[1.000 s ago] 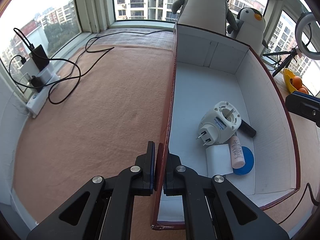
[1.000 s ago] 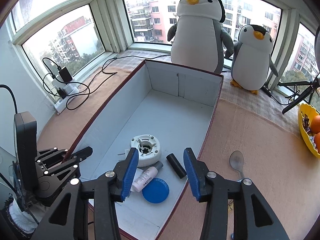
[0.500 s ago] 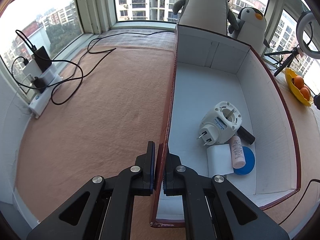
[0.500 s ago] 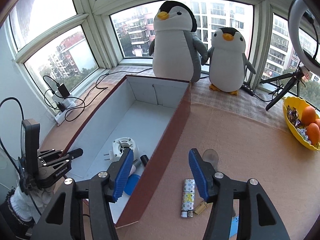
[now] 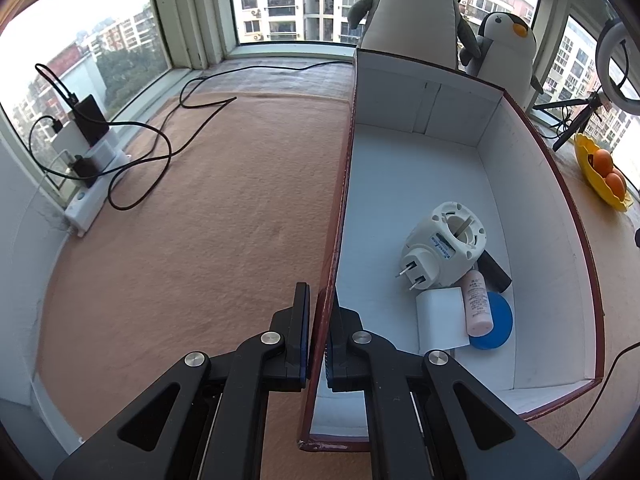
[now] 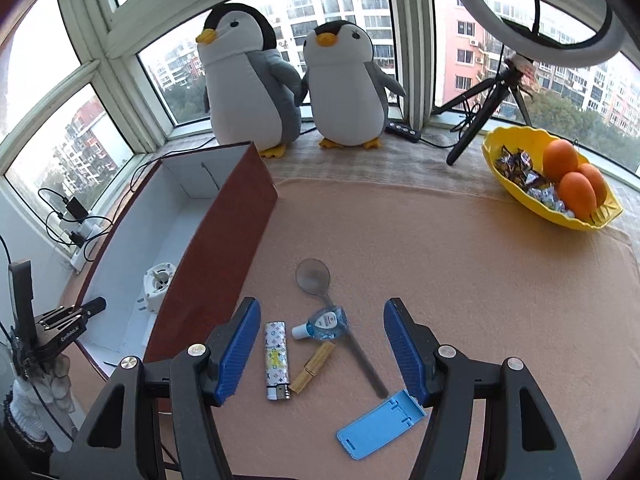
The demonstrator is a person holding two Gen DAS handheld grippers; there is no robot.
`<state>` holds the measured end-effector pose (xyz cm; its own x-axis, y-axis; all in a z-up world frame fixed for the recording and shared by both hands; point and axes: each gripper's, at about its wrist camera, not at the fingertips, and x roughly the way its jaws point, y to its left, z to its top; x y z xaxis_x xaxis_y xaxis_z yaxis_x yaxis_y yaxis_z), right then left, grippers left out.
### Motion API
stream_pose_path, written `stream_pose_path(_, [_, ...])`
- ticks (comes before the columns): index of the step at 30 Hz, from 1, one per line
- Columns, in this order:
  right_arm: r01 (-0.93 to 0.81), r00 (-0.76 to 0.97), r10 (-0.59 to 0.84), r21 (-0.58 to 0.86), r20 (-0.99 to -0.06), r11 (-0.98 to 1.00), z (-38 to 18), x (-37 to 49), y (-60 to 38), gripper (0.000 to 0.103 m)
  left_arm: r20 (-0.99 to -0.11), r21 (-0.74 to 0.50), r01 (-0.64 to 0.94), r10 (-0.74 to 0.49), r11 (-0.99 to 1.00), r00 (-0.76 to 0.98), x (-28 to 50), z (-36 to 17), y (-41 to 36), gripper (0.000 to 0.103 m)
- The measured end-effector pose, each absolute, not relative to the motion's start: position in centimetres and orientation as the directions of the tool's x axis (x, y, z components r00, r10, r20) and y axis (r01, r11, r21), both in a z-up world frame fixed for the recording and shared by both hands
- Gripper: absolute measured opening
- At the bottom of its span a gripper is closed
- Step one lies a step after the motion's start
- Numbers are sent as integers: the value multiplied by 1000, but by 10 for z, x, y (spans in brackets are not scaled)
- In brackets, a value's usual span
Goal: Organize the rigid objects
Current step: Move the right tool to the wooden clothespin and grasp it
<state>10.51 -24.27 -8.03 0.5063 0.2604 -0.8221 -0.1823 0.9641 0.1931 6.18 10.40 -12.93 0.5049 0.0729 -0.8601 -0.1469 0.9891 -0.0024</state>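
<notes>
My left gripper (image 5: 318,316) is shut on the left wall of a red box with a white inside (image 5: 404,168). In the box lie a white plug adapter (image 5: 444,246), a pink tube (image 5: 476,304), a blue lid (image 5: 498,326), a white block (image 5: 440,322) and a black cylinder (image 5: 494,270). My right gripper (image 6: 320,348) is open above the mat, right of the box (image 6: 216,264). Between its fingers lie a lighter (image 6: 277,360), a small blue bottle (image 6: 326,322), a wooden clip (image 6: 312,367), a spoon (image 6: 316,280) and a blue plastic stand (image 6: 380,424).
Two plush penguins (image 6: 288,80) stand behind the box. A yellow bowl with oranges and sweets (image 6: 556,176) sits at the far right, beside a tripod with a ring light (image 6: 480,116). A power strip with cables (image 5: 92,164) lies left of the box.
My right gripper has swung right, from over the box to over the loose objects on the mat, staying open. My left gripper keeps its hold on the box wall.
</notes>
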Motion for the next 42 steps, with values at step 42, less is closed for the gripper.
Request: stream_pose_path(42, [-196,177,204,169,-963,966,-185,141,-201,22,-863,20,-166,100,986,495,59,-129,100,6])
